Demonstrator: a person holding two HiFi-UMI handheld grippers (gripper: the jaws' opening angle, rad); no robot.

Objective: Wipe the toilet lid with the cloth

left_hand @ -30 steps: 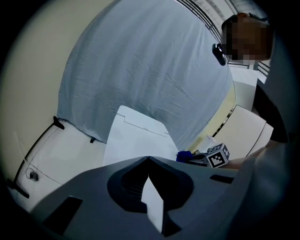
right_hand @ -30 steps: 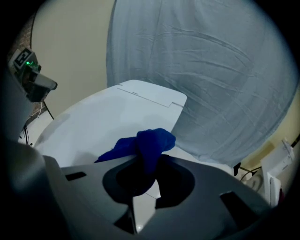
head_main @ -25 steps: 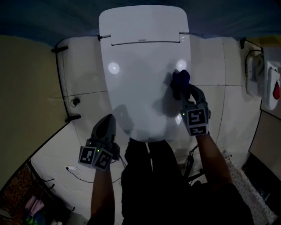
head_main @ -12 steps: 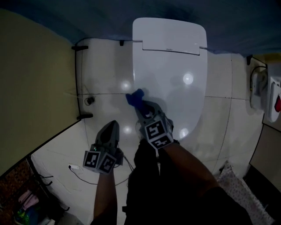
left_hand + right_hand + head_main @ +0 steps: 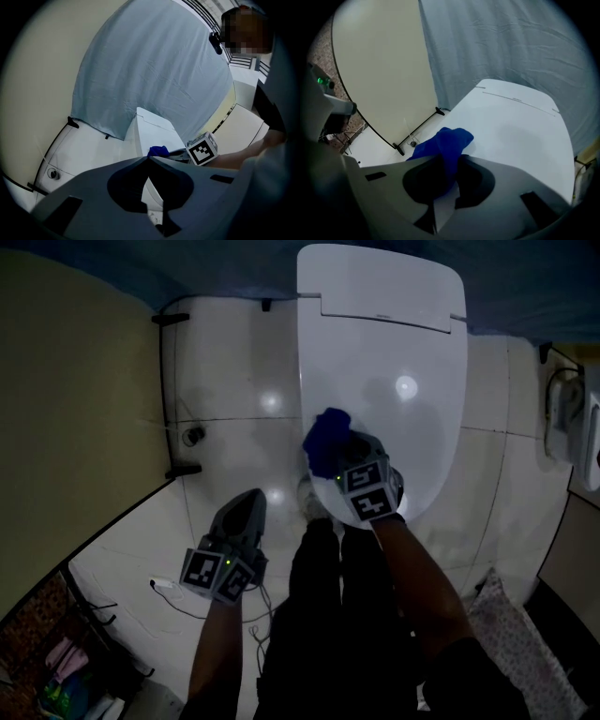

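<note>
The white toilet lid [image 5: 394,362] is closed and fills the upper middle of the head view. My right gripper [image 5: 339,461] is shut on a blue cloth [image 5: 325,441], which is pressed on the lid's front left part. In the right gripper view the blue cloth [image 5: 443,147] bunches out between the jaws over the toilet lid [image 5: 520,136]. My left gripper [image 5: 246,510] hangs over the floor tiles left of the toilet, jaws shut and holding nothing. The left gripper view shows the toilet lid [image 5: 157,133], the blue cloth [image 5: 158,151] and the right gripper's marker cube [image 5: 203,149].
A cream wall panel [image 5: 75,409] runs along the left. White floor tiles [image 5: 225,381] surround the toilet, with a floor drain [image 5: 193,436] to the left. A wall fitting [image 5: 574,423] sits at the right edge. A light blue curtain [image 5: 506,42] hangs behind the toilet. My dark trouser legs [image 5: 347,615] stand before the bowl.
The right gripper with the cloth swept from the lid's right side to its left edge, then came onto the front left part. The left gripper stayed about where it was.
</note>
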